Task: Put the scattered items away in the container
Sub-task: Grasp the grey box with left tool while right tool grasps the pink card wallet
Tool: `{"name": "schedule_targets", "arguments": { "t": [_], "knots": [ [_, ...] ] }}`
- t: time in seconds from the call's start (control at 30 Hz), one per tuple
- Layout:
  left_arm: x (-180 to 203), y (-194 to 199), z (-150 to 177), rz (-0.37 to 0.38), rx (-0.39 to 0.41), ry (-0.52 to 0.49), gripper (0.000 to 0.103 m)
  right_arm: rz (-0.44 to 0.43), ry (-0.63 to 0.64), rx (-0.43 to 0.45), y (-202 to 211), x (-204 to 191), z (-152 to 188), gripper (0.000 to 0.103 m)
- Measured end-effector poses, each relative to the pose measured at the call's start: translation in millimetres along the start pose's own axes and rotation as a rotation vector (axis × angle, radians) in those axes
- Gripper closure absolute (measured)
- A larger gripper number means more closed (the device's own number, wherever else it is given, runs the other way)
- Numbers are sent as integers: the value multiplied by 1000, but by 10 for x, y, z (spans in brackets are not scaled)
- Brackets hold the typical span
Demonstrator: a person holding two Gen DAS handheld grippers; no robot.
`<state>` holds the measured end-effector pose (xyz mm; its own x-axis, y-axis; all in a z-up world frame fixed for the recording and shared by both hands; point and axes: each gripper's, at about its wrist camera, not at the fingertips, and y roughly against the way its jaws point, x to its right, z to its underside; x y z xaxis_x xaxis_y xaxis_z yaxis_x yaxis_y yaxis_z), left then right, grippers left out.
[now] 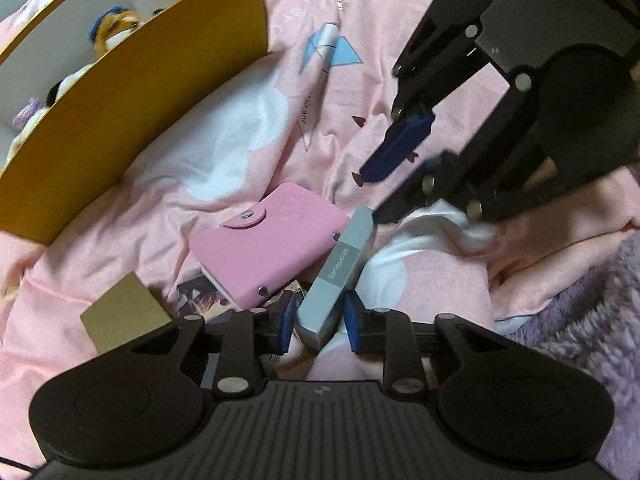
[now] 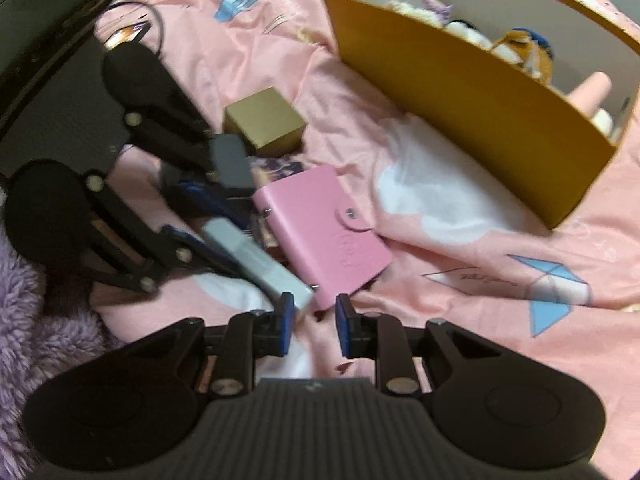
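Two grippers are in play over the pink sheet. Your left gripper has its blue pads on either side of the near end of a silver bar, and the gap is narrow; the pads look to be pressing its sides, so you have it pinched at the low end. The bar lies slantwise, its far end up by the right gripper and its long edge touching the pink wallet.

Your right gripper shows its pads a little apart with only sheet between them in its own view; nothing is held there. The bar's end sits just beside its left pad, and the wallet's corner is close ahead.

The wallet lies flat, snap tab shut, on top of some printed cards that peek out beneath it. A gold box stands just beyond, apart from the wallet. A pale pen lies on the sheet farther off, between the wallet and the far folds.

The container, an orange box with white inside walls, stands open on the sheet, well apart from the wallet. Soft toys and a pink tube already lie in it.

Purple fleece borders the sheet on one side. The left gripper is blurred in the right view.
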<state>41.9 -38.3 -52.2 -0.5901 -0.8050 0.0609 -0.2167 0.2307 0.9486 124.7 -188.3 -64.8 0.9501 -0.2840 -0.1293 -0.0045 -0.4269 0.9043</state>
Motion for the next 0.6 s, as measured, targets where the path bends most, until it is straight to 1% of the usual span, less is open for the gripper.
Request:
{"name": "schedule_targets", "arguments": {
  "t": [0.1,0.2,0.27,0.37,0.5,0.6],
  "knots": [
    [-83,116,61,17,26,60,78,48,14,-3,-42,23,15,78],
    [-158,258,127,13,64,119,80,95,99,-20,-165,-86,39,78],
    [-227,350,170,15,91,166,81,130,178,-31,-262,-194,56,77],
    [-300,449,213,8,126,224,82,175,262,-25,-355,-302,43,73],
    [-356,494,217,9,155,272,82,212,318,-9,-421,-345,-25,71],
    [-308,507,225,-3,165,271,83,196,355,-17,-501,-375,-62,69]
  ]
}}
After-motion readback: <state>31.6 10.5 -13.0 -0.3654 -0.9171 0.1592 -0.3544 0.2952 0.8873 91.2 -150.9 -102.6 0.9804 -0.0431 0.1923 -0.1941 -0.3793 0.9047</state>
